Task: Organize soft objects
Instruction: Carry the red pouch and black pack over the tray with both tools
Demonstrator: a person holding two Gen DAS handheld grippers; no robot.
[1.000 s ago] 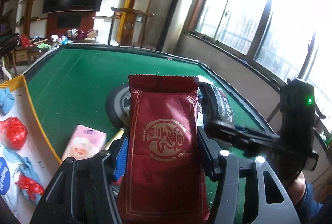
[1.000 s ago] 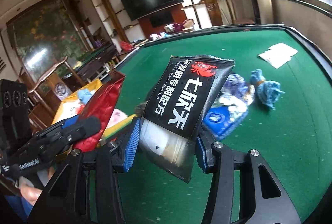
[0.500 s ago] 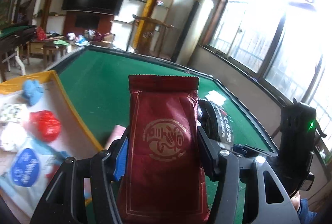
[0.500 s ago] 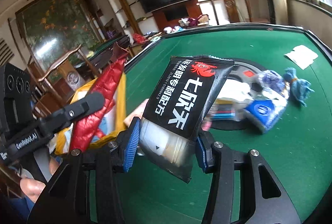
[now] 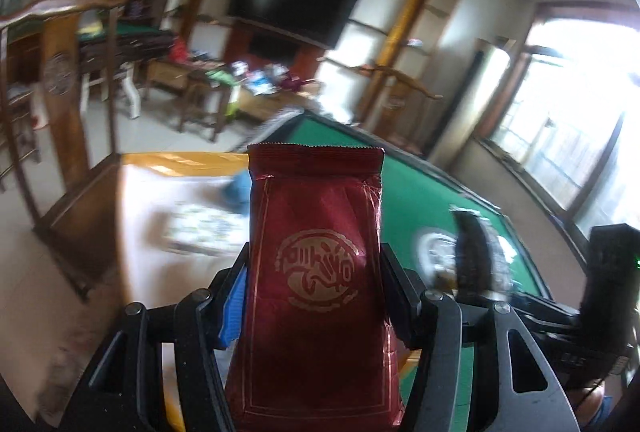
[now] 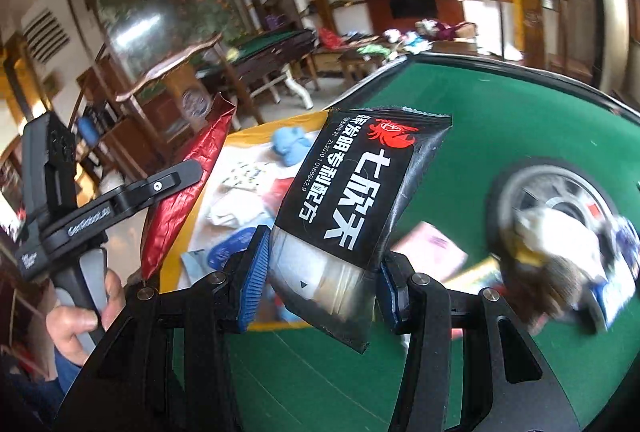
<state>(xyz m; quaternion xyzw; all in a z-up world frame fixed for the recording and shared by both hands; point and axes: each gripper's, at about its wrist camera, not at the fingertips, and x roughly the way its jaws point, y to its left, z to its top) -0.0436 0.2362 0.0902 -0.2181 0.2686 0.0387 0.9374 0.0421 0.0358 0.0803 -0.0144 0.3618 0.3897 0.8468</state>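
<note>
- The left tongs (image 5: 316, 296) are squeezed tight on a dark red packet (image 5: 316, 272). The packet stands up straight between the two black fingers, with a gold round mark on its front.
- The right tongs (image 6: 320, 272) are squeezed tight on a black packet (image 6: 360, 200). It has white letters and a red crab on it, and it leans to one side.
- In the right wrist view, a hand (image 6: 80, 312) holds the handle of the left tongs, and the red packet sticks up from them.
- Both packets are up in the air, above the green counter (image 6: 460, 120).
- Just past the packets lies a white mat with a yellow edge (image 6: 256, 130) on the counter. A blue soft thing (image 6: 290, 144) and other small soft things rest on it.
- To the right, a round black and silver disc (image 6: 536, 188) sits in the counter. A blurry pile of soft things (image 6: 568, 260) lies on it.
- A pink packet (image 6: 432, 248) lies on the counter, near the disc.
- Far back, a big dark screen (image 5: 294, 8) hangs on the wall.
</note>
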